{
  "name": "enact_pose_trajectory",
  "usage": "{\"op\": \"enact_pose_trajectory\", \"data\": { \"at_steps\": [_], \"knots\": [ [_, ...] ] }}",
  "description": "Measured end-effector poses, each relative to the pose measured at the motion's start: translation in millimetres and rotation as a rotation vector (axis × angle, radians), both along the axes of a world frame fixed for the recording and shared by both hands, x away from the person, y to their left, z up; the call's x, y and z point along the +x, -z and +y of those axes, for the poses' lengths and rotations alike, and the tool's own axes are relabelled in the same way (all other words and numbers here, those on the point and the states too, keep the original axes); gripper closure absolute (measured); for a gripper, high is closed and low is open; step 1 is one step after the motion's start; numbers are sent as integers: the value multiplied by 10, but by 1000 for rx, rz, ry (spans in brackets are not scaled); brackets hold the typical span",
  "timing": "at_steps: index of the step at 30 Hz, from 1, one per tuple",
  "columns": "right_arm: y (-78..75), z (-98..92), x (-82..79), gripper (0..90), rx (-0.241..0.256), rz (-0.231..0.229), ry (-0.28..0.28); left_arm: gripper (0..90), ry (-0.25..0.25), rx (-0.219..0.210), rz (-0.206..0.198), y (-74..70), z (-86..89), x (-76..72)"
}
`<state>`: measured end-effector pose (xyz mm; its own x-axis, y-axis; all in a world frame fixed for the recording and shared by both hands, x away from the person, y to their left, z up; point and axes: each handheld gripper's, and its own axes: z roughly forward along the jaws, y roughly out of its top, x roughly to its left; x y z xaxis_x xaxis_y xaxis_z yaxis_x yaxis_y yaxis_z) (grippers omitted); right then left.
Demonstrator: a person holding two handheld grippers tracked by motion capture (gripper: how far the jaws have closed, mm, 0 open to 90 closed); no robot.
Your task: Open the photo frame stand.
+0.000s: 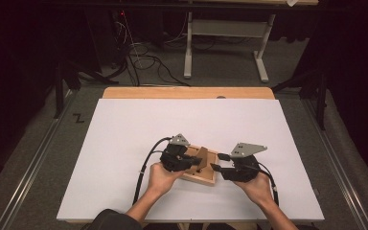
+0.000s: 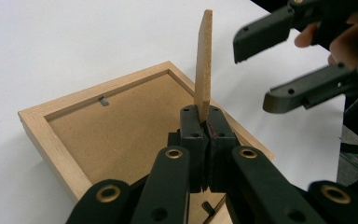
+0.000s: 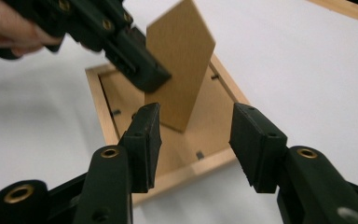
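1. The left gripper [image 2: 204, 122] clamps the frame's easel stand [image 2: 203, 60], held upright above the picture frame [image 2: 37, 125] lying face-down on the table [image 1: 124, 124].
2. The right gripper [image 3: 193, 140], jaws spread and empty, faces the stand's broad side from just beside it.

I see white table top [image 1: 124, 143] on a wooden board | wooden picture frame [image 1: 206, 178] lies face down on it

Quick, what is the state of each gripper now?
Left gripper: closed on the stand flap of the picture frame.
Right gripper: open, holding nothing.
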<state>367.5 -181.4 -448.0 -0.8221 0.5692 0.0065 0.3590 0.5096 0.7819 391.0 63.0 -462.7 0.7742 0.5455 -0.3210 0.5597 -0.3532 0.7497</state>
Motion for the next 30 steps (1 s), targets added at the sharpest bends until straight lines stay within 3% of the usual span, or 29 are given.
{"op": "enact_pose_trajectory", "data": {
  "at_steps": [11, 18, 30],
  "knots": [
    [146, -38, -95, 505, -36, -4, 3, 883, -43, -7, 11, -11, 43, 28],
    [181, 2, -214, 476, -88, -64, -19, 883, -74, -30, 33, -24, 74, 49],
    [240, 92, -295, 447, -144, -93, -47, 883, -109, -42, 67, -30, 84, 82]
  ]
}}
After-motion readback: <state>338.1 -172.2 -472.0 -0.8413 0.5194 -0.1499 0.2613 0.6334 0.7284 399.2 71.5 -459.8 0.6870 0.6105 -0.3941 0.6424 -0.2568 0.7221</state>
